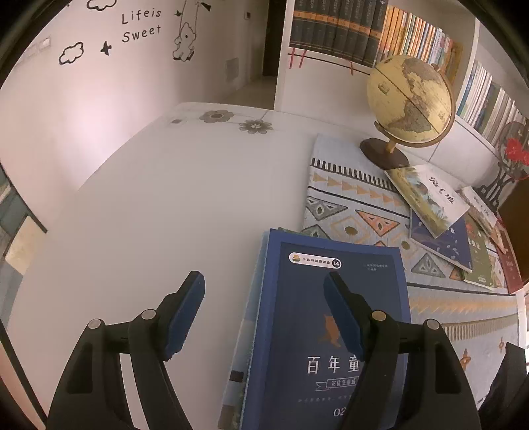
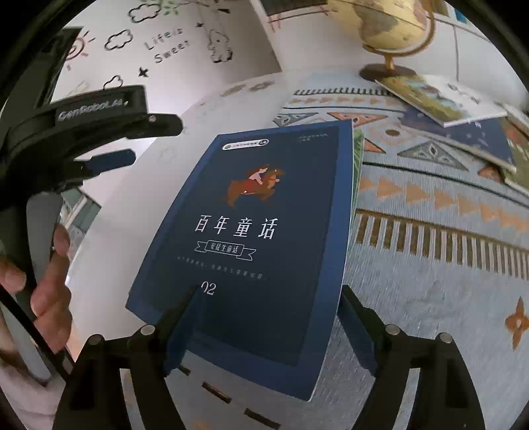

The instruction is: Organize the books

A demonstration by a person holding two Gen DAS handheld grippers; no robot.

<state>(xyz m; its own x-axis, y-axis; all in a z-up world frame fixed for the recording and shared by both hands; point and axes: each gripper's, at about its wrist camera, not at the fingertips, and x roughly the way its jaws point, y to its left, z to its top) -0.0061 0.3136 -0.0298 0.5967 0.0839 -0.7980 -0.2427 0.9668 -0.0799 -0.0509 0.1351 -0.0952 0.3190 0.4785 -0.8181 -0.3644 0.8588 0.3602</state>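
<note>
Left gripper (image 1: 264, 311): fingers spread wide, nothing between them. It hangs above the white worktop (image 1: 165, 205), its right finger (image 1: 344, 317) over the cover of the dark blue book (image 1: 330, 297); whether that finger touches the cover cannot be told.

Right gripper (image 2: 267, 321): the dark blue book (image 2: 264, 231) lies between its fingers at the near edge. The left finger (image 2: 185, 317) overlaps the cover beside the printed "02"; the right finger (image 2: 357, 324) sits at the book's right edge. Whether the fingers grip the book cannot be told.

The book is on top of a small pile; page edges of other volumes show at its left side in the left wrist view and a green edge at its far right corner in the right wrist view. The pile straddles the left border of a patterned mat (image 1: 357, 211) on the worktop.

Farther right on the mat, several picture books (image 1: 426, 198) lie overlapped and askew. A globe (image 1: 410, 99) on a brown stand is at the far end of the mat, its base touching the nearest picture book. Bookshelves (image 1: 347, 29) filled with upright volumes line the far wall.

The left gripper (image 2: 99, 132) is also seen at the left in the right wrist view, with the person's hand (image 2: 49, 291) on its handle.
</note>
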